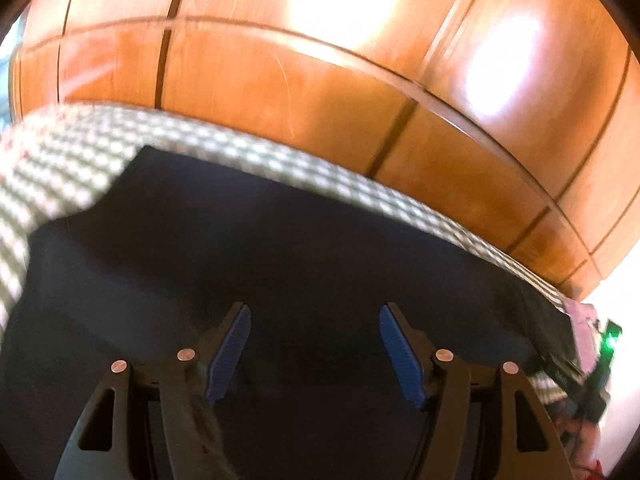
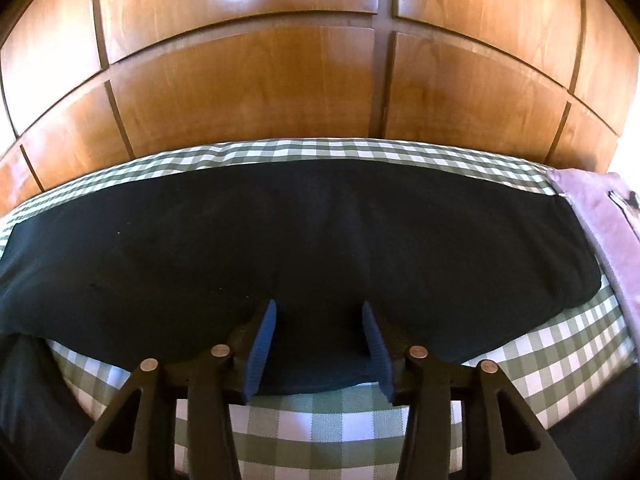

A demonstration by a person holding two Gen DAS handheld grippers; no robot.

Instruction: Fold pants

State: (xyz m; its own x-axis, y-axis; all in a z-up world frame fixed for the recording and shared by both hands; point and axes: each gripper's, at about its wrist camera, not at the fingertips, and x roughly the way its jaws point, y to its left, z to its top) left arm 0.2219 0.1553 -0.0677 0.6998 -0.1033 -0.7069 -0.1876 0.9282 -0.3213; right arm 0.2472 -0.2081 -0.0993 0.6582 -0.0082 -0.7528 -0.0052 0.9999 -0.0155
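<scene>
I see the dark pants [image 2: 304, 240] spread flat on the green checked cover [image 2: 320, 432], wooden panels [image 2: 248, 88] behind. My left gripper [image 1: 315, 312] hangs over the cloth, fingers wide apart, holding nothing. My right gripper [image 2: 319, 308] is likewise spread, straddling the near hem.

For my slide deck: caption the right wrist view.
Open right gripper poised over the near edge of dark navy fabric pants spread on a green-and-white checked cloth.

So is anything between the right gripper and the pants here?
Nothing visible. The right gripper is open with the near edge of the dark pants directly between its fingers, on the checked cover.
</scene>
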